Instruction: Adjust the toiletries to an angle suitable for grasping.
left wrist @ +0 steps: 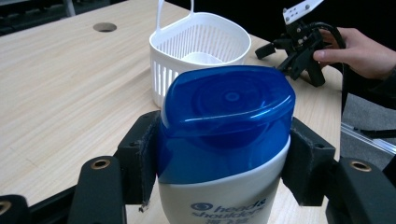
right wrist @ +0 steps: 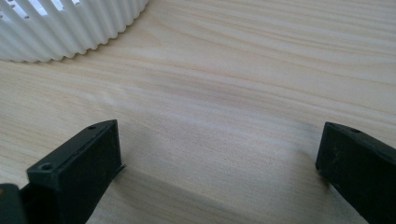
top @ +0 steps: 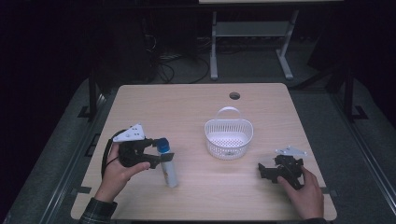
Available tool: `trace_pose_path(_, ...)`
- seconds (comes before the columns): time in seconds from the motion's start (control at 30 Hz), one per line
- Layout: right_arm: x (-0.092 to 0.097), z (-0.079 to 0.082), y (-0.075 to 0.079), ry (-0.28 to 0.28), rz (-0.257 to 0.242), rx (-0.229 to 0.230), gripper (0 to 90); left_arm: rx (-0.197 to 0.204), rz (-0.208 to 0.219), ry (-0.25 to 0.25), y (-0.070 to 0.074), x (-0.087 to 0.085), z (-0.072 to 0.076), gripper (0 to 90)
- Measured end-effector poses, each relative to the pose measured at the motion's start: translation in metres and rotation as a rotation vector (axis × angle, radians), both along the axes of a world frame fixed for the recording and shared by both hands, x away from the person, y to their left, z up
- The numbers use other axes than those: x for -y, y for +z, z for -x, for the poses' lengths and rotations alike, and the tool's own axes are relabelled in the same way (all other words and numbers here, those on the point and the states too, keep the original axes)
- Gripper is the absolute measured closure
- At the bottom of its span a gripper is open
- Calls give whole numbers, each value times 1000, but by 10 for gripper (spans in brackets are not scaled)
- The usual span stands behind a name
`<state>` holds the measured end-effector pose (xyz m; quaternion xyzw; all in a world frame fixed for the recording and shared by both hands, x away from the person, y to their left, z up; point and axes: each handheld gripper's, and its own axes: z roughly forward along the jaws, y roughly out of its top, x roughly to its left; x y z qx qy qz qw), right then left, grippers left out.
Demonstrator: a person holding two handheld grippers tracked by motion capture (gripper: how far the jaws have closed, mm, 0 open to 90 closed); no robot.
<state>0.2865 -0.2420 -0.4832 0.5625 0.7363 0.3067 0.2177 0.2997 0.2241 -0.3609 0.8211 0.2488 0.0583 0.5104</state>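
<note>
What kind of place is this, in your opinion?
Probably a lab or workshop set up for recording, not a home. A bare wooden table with a cable hole stands on grey carpet, cables lie on the floor behind, and another desk frame stands beyond.

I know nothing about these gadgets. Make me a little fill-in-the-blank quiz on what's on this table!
1. The left claw is shut on a bottle with a ____ cap.
2. The white basket holds ____.
3. The right claw, resting low on the table, has its jaws ____.

Missing words: blue; nothing; open
</note>
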Motion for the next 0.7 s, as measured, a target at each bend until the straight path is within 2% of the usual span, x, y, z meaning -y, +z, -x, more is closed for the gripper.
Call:
trace_pose_path(0.53,0,0,0,1,0,0,0,39,11,2,17,3,-9,369)
trace_pose_path(0.7,0,0,0,1,0,0,0,58,11,1,26,6,-14,369)
